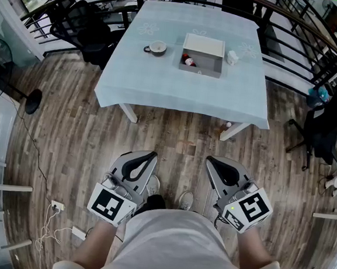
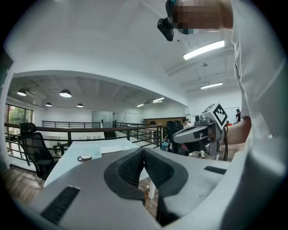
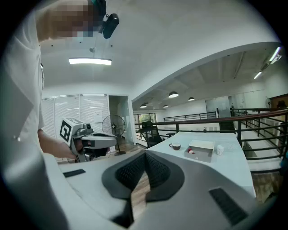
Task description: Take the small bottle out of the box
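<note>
Left hand-held gripper (image 1: pixel 150 154): jaws closed, pads meeting at the tips, nothing between them. Right hand-held gripper (image 1: pixel 211 159): jaws closed tip to tip, likewise empty. The person holds both units low in front of the torso, side by side and apart, each pointing slightly below level. The wooden floor (image 1: pixel 174 137) lies under both. The marker cubes sit at the rear ends, nearest the person.

Target position: the small bottle (image 1: pixel 189 61) lies on its side inside the box (image 1: pixel 200 69). It rests against the wall at the 9 o'clock side of the box interior. Its cap is red. In the head view the box is at 12 o'clock from both hand-held grippers and well apart from them. A strip of bare floor and the near edge of the table (image 1: pixel 184 94) lie between. Neither hand-held gripper touches the box or the small bottle.

In the right gripper view the box appears at 3 o'clock of the closed jaw tips, far off on the table. The small bottle shows there only as a red spot against the box's left wall.

Surroundings on the table: a cup (image 1: pixel 157 47) stands at 9 o'clock of the box, near it. A small white container (image 1: pixel 232 57) stands at 3 o'clock, just beside the box. A light blue cloth covers the table. A black chair (image 1: pixel 84 27) stands at 9 o'clock of the table.
</note>
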Motion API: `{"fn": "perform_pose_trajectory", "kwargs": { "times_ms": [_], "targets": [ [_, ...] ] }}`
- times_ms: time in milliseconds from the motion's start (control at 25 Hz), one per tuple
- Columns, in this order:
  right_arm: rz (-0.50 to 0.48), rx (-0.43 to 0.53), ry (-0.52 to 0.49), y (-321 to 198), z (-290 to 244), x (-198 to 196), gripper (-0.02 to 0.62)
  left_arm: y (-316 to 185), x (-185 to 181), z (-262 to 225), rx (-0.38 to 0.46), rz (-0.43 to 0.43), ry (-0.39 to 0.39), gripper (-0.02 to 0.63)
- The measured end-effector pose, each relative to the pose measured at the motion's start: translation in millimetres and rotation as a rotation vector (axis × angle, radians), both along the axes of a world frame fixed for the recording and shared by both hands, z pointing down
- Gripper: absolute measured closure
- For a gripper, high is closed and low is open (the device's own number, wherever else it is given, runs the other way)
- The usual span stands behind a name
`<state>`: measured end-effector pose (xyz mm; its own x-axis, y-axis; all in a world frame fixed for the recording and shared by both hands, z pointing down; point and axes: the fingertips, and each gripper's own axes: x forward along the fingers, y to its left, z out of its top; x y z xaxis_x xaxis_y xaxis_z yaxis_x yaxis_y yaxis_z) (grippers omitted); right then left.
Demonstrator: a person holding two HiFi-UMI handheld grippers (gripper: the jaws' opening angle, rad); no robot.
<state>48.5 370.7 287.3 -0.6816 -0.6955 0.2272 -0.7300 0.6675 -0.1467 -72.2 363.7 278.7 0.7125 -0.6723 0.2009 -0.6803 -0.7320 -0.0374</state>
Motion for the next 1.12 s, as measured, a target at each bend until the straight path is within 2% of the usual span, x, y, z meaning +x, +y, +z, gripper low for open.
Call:
{"fn": "perform_pose_trajectory", "kwargs": {
  "times_ms": [320, 960, 1120],
  "targets": [
    [-0.012, -0.009, -0.016, 11.3, 7.9, 38.5, 0.574, 23.9, 33.9, 7.7, -0.015, -0.012, -0.028, 0.584],
    [0.073, -0.060, -0.080, -13.0, 4.3, 32.4, 0.572, -6.6, 28.6, -3.6, 0.003, 0.074, 0.025, 0.584],
    [0.080, -0.069, -0.096, -15.7, 8.3, 38.0, 0.572, -9.5, 28.2, 1.5, 0.003, 0.071, 0.007, 0.584]
  ]
}}
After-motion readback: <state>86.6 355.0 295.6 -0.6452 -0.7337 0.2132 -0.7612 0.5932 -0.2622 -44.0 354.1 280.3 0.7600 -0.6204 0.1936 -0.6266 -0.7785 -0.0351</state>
